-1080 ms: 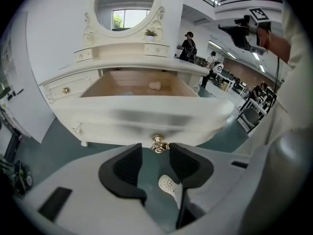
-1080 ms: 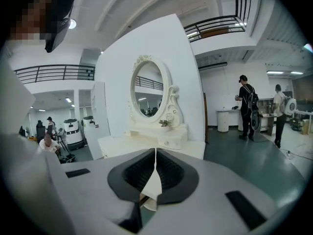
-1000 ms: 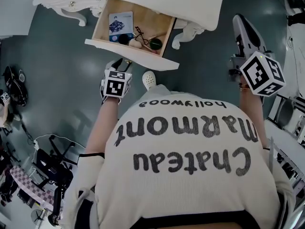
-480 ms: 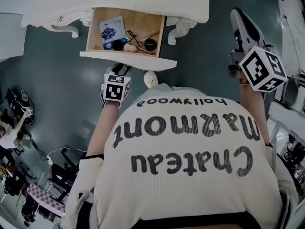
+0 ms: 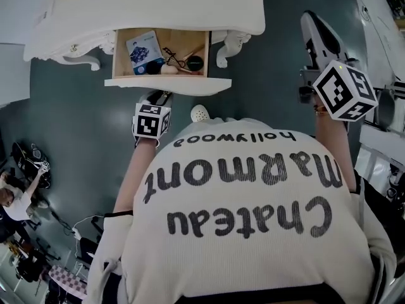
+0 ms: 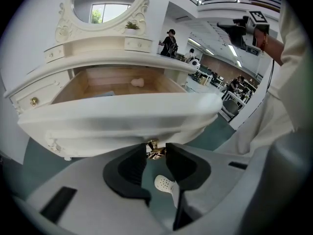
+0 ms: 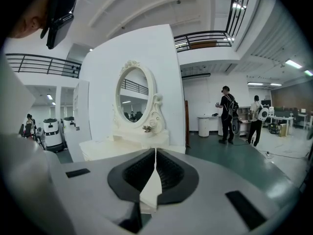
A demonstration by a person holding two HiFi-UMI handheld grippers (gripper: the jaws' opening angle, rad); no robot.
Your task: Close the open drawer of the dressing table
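Observation:
The white dressing table (image 5: 158, 5) stands at the top of the head view, its wooden drawer (image 5: 168, 84) partly out. Inside lie a blue card (image 5: 142, 46) and small cosmetics (image 5: 195, 62). My left gripper (image 5: 159, 96) is at the middle of the drawer front. In the left gripper view its jaws (image 6: 156, 150) are closing with the brass knob (image 6: 154, 154) between them, and the pads touch its two sides. My right gripper (image 5: 314, 27) is held up at the right, away from the table, shut with nothing in it (image 7: 155, 153).
A white shoe (image 5: 200, 113) of the person stands on the teal floor under the drawer. White furniture (image 5: 380, 18) lines the right edge. Chairs and cables (image 5: 28, 163) sit at the lower left. People (image 7: 226, 114) stand far off in the hall.
The drawer has slid further into the table, so less of it shows. My left gripper went with it toward the table. The right gripper stayed raised at the right.

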